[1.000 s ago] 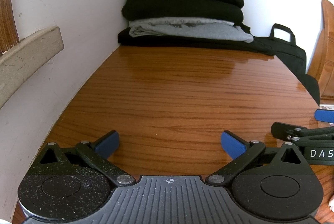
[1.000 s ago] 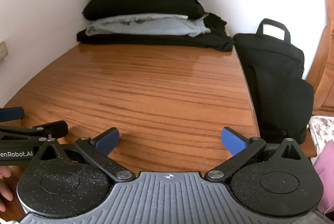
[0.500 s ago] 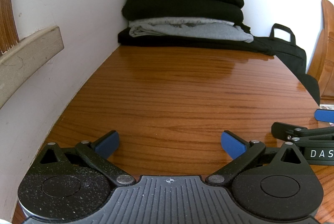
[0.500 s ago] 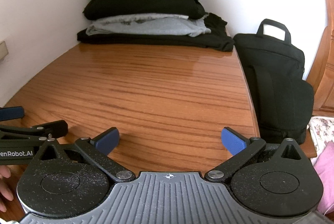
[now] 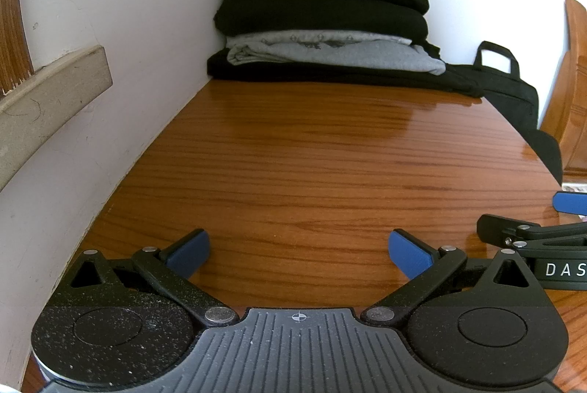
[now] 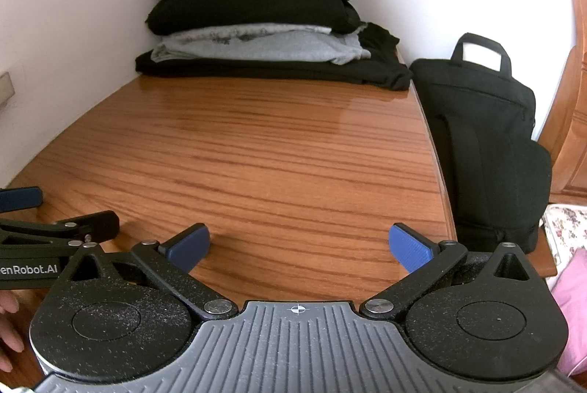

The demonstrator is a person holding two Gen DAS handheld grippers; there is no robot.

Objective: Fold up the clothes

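A stack of folded clothes (image 5: 323,22) (image 6: 256,15), black and grey with a pale patterned piece on top, sits in the far corner of the wooden table (image 5: 312,165) (image 6: 238,154). My left gripper (image 5: 299,255) rests low over the near table edge, open, with bare wood between its blue pads. Beside it my right gripper (image 6: 299,250) is open too and holds nothing. Each gripper shows at the edge of the other's view: the right one (image 5: 543,228) and the left one (image 6: 40,220).
White walls close the table on the left and behind. A black bag (image 6: 484,136) (image 5: 513,99) stands against the table's right edge, with wooden furniture (image 6: 572,121) beyond it. Floral cloth (image 6: 565,224) and pink fabric (image 6: 572,297) lie at lower right. A person's fingers (image 6: 9,323) show at lower left.
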